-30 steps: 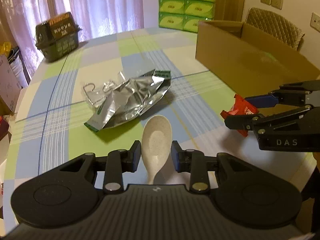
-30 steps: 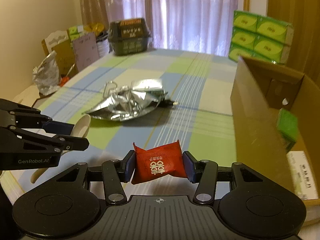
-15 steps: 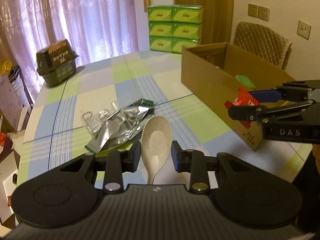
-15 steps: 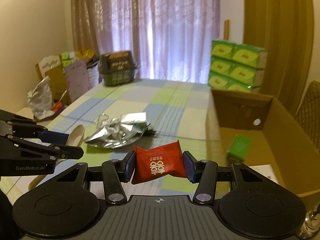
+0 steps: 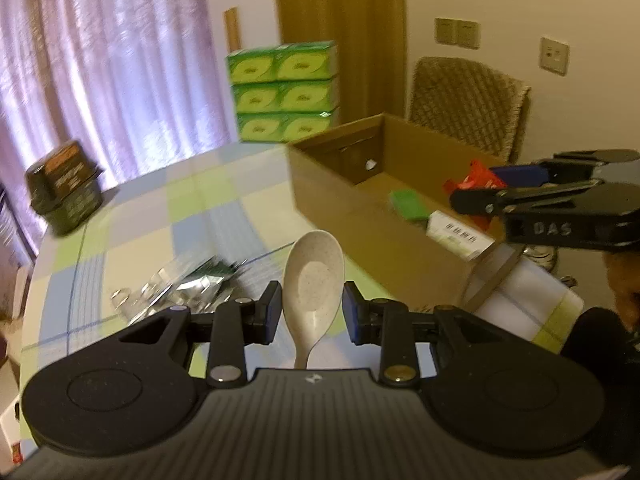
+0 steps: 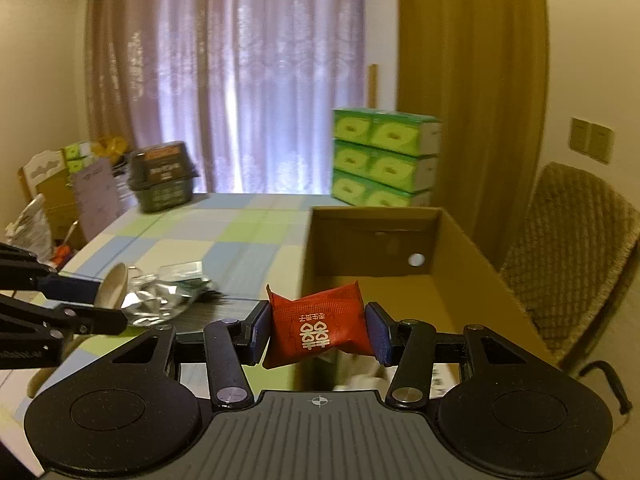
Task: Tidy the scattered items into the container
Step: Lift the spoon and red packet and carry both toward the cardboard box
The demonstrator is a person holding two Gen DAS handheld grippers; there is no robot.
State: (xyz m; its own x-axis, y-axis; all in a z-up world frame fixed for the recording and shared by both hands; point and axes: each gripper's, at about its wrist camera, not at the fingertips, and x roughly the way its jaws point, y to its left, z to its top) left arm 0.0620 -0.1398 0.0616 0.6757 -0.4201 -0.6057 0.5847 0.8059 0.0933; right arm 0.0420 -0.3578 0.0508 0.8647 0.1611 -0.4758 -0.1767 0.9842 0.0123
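Over the near rim of the cardboard box (image 6: 472, 248), the right claw (image 6: 318, 330) grips the red packet (image 6: 318, 326), the opening lying at twelve o'clock, while the left claw (image 5: 311, 312), clamping the spoon (image 5: 314, 276) handle-back, sits farther off with the box at two o'clock.

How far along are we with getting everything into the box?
Partway. Done: a green packet and a white box already lie in the cardboard box. In hand: the right gripper holds the red sachet over it; the left gripper holds the spoon. Left: the foil bag on the table.
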